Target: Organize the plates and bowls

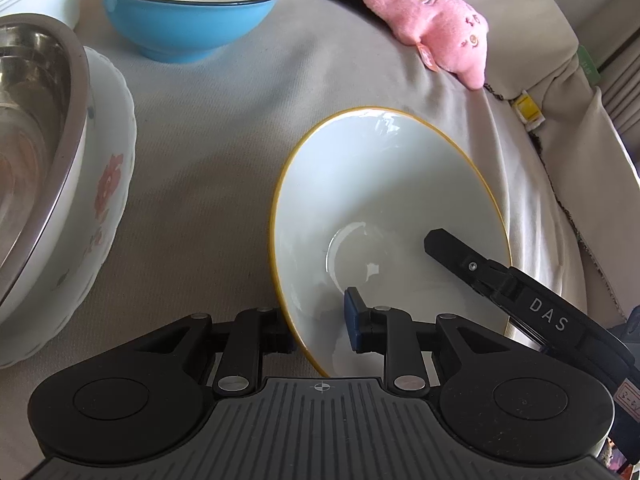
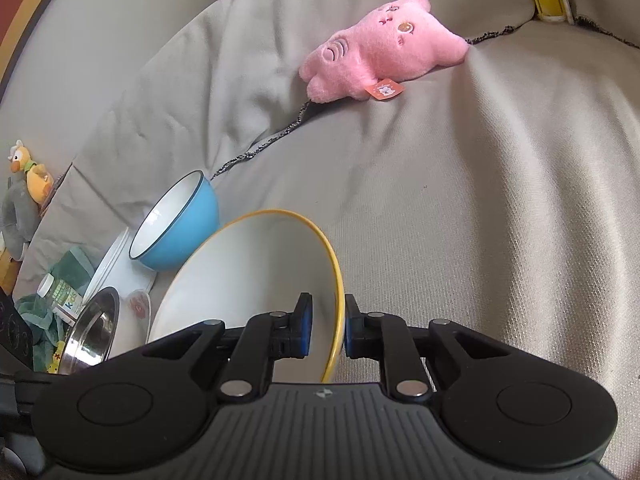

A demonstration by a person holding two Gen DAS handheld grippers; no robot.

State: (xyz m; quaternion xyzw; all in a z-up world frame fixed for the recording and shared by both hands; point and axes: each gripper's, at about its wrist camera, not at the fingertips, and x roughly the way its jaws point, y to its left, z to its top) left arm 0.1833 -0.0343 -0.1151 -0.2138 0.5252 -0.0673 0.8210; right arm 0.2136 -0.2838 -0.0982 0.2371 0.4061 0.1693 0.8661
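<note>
Both grippers straddle the rim of the same yellow-rimmed white bowl (image 1: 384, 216). The left gripper (image 1: 320, 326) has one finger outside the bowl's near-left wall and its blue-padded finger inside; a clear gap shows between that pad and the wall, so the jaws stand parted around the rim, not clamped. The right gripper (image 2: 325, 330) has its blue pads (image 2: 306, 326) set on either side of the bowl's (image 2: 248, 280) right rim, close against it; whether they actually press the wall cannot be told. In the left wrist view one right-gripper finger reaches into the bowl from the right. The bowl sits tilted on a beige cloth-covered cushion (image 1: 208, 152). To the left lies a steel bowl (image 1: 36, 120) nested in a white flowered bowl (image 1: 108, 200), and farther off a blue bowl (image 1: 192, 8) with a white inside. A pink plush toy (image 2: 380, 48) lies at the far side, well apart from the dishes.
</note>
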